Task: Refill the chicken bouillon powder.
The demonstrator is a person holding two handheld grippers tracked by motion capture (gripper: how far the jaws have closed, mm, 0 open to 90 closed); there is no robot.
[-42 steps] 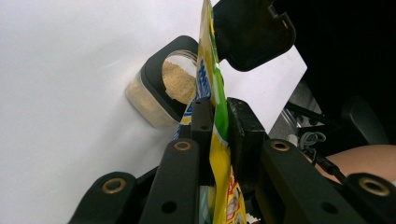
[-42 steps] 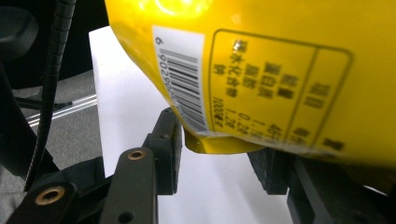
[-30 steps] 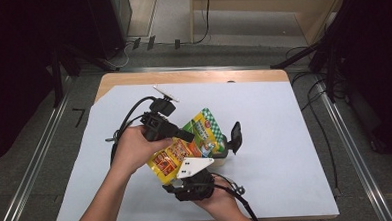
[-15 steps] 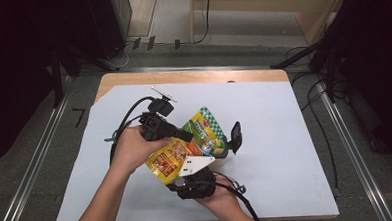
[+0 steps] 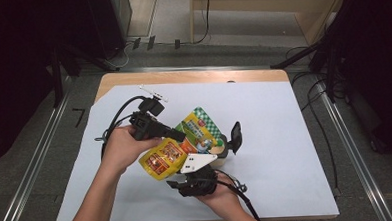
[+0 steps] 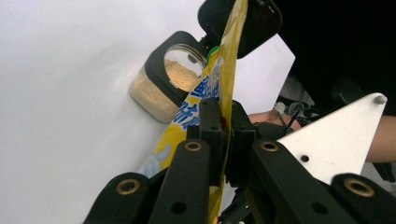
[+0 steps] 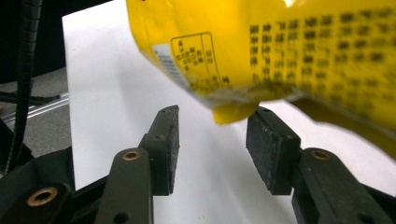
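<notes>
A white sheet (image 5: 285, 136) covers most of the wooden table (image 5: 192, 76); only a strip of wood shows at the far edge. Over the middle of the sheet the yellow pouch (image 5: 178, 149) is held up in the air, tilted, with its green checked end toward the far side. Its print is blurred in the right gripper view and cannot be read.

The left gripper (image 6: 224, 140) has its jaws pressed flat on the pouch's thin edge, having just been closing on it; the left hand (image 5: 120, 149) hides a part of the gripper body. The right gripper (image 7: 212, 149) stands below the pouch with jaws half apart, having just been opening. A corner of the pouch hangs just above the gap, and whether it touches the right pad is hard to tell.

Behind the pouch stands a small jar (image 6: 166, 84) of pale powder, lid (image 5: 236, 138) flipped open, partly hidden in the high view.
</notes>
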